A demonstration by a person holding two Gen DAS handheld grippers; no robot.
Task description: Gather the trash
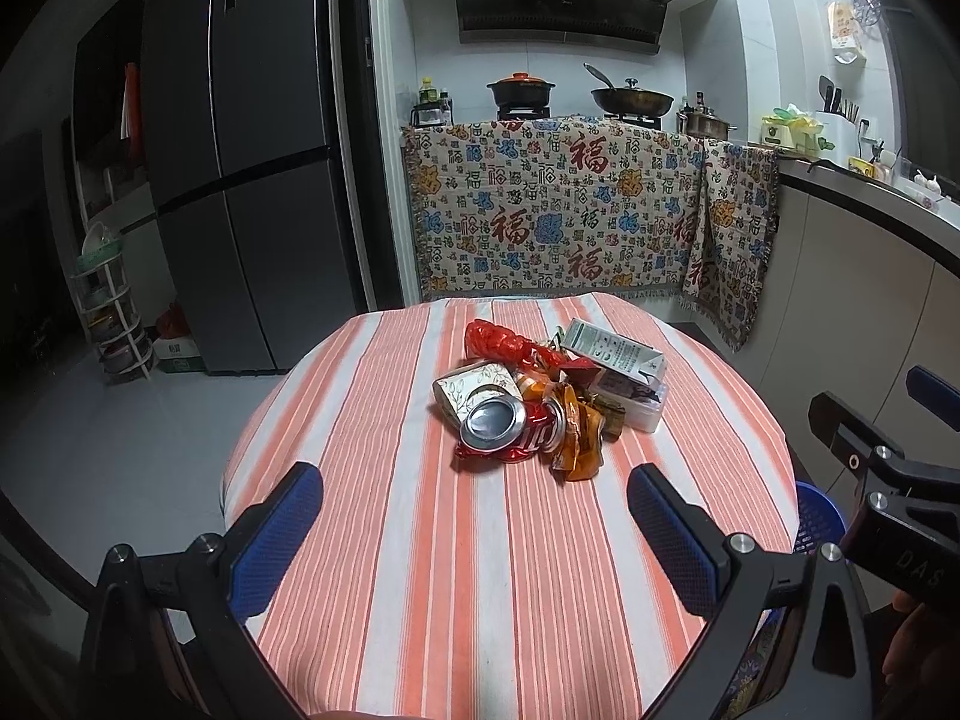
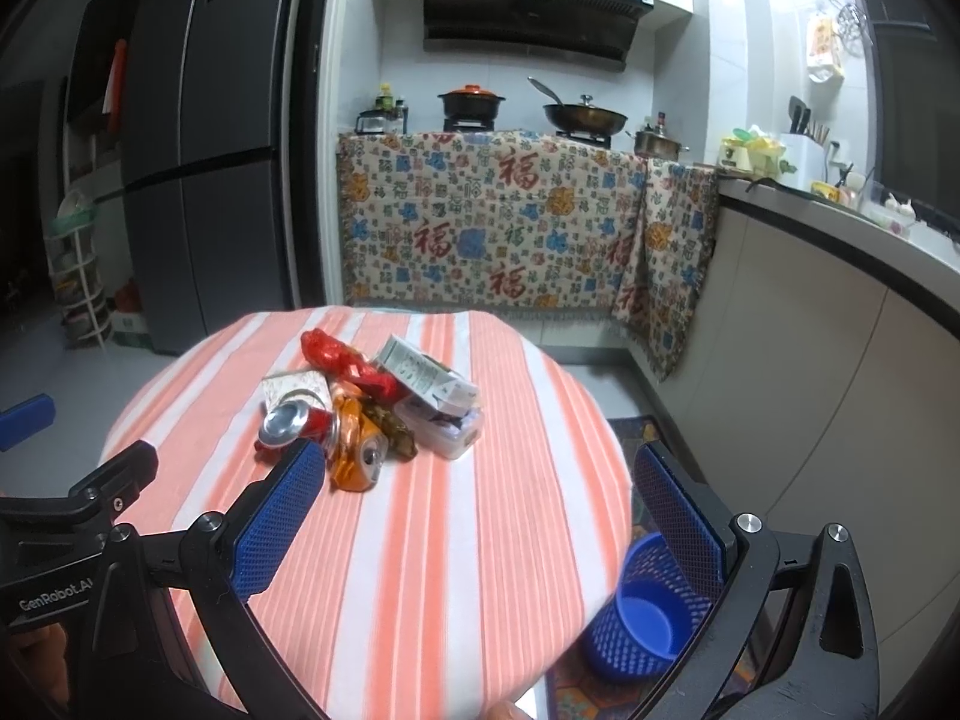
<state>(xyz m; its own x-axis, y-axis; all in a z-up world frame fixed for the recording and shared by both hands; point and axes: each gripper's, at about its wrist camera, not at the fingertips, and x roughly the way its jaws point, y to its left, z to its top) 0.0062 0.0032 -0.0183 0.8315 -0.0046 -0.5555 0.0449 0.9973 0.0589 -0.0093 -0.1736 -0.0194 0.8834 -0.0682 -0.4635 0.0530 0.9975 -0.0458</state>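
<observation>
Two handheld grippers hover above a round table draped in an orange-and-white striped cloth (image 1: pixel 420 540), each held level and aimed toward the kitchen counter beyond. Left gripper (image 1: pixel 474 516): its blue-padded fingers (image 1: pixel 273 534) are spread wide with nothing between them, poised over the near half of the cloth and short of the trash pile (image 1: pixel 540 396). Right gripper (image 2: pixel 480 510): its fingers (image 2: pixel 276 516) are likewise parted and empty, with the left pad overlapping the near edge of the pile in the right wrist view and the right pad out past the table's edge; whether anything is touched cannot be told. One pile of trash sits at the middle of the table, its pieces touching and partly stacked: one crushed red can (image 1: pixel 504 426), one crushed orange can (image 2: pixel 354 450), one red crinkled wrapper (image 1: pixel 498 339), one grey-and-white carton (image 1: pixel 618 354) lying on one clear plastic box (image 1: pixel 636 408), and one pale floral-printed pack (image 1: pixel 474 387); further wrappers beneath them cannot be counted. One blue mesh bin (image 2: pixel 645 612) stands upright on the floor just beside the table's right edge, under the right gripper's outer finger.
</observation>
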